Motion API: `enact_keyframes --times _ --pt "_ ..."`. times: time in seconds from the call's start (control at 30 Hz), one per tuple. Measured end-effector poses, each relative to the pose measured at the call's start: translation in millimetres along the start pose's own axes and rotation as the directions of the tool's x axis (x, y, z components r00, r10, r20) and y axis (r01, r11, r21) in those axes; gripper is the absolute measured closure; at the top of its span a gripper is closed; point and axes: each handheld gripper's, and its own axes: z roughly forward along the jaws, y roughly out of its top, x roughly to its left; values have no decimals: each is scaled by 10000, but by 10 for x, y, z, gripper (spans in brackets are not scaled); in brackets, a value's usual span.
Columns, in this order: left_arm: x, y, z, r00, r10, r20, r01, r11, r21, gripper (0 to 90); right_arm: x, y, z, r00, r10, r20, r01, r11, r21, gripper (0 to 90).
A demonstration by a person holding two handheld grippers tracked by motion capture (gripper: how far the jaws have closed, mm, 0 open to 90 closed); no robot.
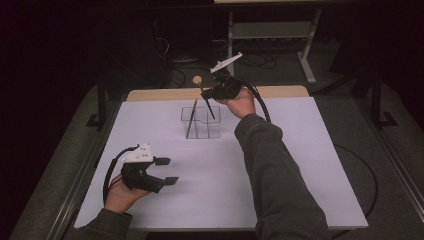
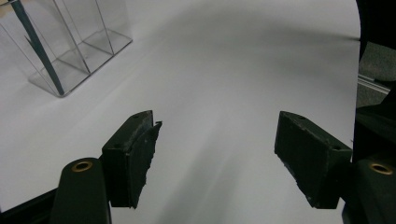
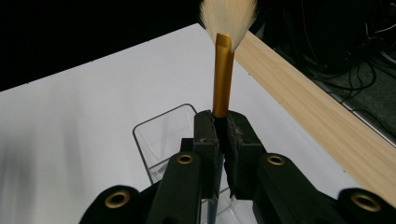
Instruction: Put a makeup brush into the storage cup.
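While the right gripper [image 3: 223,128] pinches the brush [image 3: 222,74] above the clear organizer [image 1: 201,121], its jaws hide the handle's middle. The bristle tip is cut off in the right gripper view. The left gripper [image 2: 217,154] rests spread, empty, near the table [image 1: 300,165] edge

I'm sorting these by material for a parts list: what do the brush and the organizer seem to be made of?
Brush: gold ferrule with a smooth satin sheen, probably metal or metallic-coated plastic; pale, fine, fanned bristles, natural or synthetic I can't tell; dark handle, likely plastic or painted wood. Organizer: clear and rigid, with the table showing through its walls, probably acrylic.
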Motion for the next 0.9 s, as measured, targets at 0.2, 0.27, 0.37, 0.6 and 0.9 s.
enact_keyframes --times 0.2,0.27,0.37,0.6,0.9 --pt "-3 -1 1 10000 -43 6 43 10000 -1 284 11 -24 -3 9998 181 -21 -181 9998 -67 829" --pt "-3 -2 5 10000 -41 6 41 10000 17 284 -1 -48 -3 9999 156 14 -156 9999 -53 829" --pt "-4 0 7 10000 -8 8 8 10000 63 284 -7 -85 -8 9996 267 26 -267 9996 -85 829" --pt "-3 0 7 10000 -15 0 15 10000 75 285 -10 -142 -3 9995 313 17 -313 9995 -98 829" --pt "-5 0 10 10000 -20 0 20 10000 75 285 -24 -223 8 9992 386 38 -386 9992 -78 829"
